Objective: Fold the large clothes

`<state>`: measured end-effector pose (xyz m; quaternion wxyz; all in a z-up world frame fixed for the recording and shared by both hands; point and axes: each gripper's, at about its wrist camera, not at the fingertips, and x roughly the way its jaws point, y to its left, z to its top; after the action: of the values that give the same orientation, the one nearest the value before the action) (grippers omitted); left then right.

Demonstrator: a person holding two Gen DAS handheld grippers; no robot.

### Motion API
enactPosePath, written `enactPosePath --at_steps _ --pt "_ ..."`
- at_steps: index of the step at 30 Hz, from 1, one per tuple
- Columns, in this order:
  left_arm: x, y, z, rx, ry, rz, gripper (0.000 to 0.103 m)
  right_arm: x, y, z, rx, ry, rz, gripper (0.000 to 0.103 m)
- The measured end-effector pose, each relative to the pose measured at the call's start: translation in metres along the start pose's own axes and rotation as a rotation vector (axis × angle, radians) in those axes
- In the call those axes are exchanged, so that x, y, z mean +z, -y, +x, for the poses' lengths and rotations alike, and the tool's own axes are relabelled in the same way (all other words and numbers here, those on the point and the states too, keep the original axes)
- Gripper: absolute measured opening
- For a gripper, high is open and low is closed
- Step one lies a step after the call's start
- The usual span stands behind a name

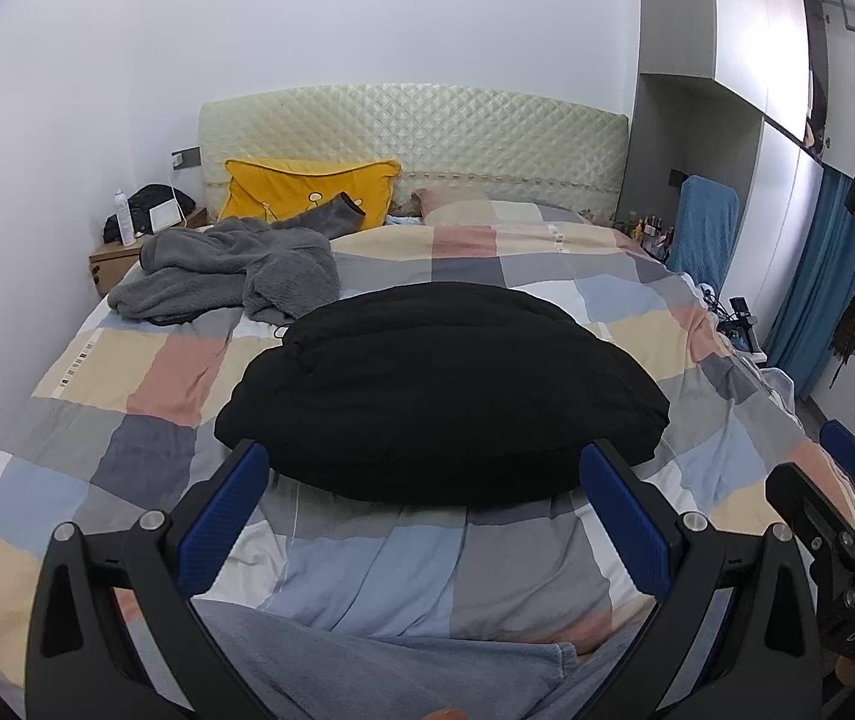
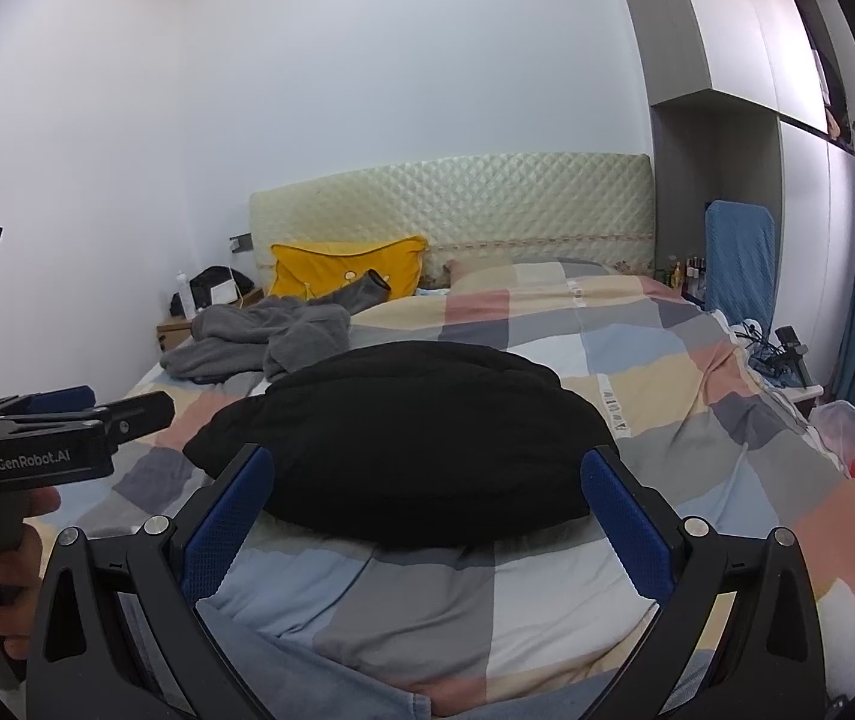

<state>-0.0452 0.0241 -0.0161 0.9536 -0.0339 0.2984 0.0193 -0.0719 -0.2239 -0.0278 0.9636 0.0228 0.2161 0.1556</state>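
A black puffy garment [image 1: 439,390] lies folded in a compact bundle in the middle of the bed; it also shows in the right wrist view [image 2: 403,450]. A grey fleece garment [image 1: 229,267] lies crumpled near the pillows, also seen in the right wrist view [image 2: 265,339]. My left gripper [image 1: 424,468] is open and empty, held just short of the black bundle's near edge. My right gripper [image 2: 427,474] is open and empty, also just short of the bundle. The left gripper shows at the left edge of the right wrist view [image 2: 97,414].
The bed carries a checked duvet [image 1: 145,384] and a yellow pillow [image 1: 301,192] against a quilted headboard [image 1: 427,132]. A nightstand [image 1: 118,255] with a bottle stands at far left. A blue chair [image 1: 703,234], cables and a wardrobe [image 1: 787,180] line the right side.
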Motion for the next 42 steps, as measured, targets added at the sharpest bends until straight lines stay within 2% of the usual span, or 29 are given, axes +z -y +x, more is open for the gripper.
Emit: enactPosePath --at_steps 42 --pt "-0.004 0.006 0.001 -0.005 -0.037 0.000 0.103 -0.004 0.008 0.005 0.000 -0.016 0.022 0.103"
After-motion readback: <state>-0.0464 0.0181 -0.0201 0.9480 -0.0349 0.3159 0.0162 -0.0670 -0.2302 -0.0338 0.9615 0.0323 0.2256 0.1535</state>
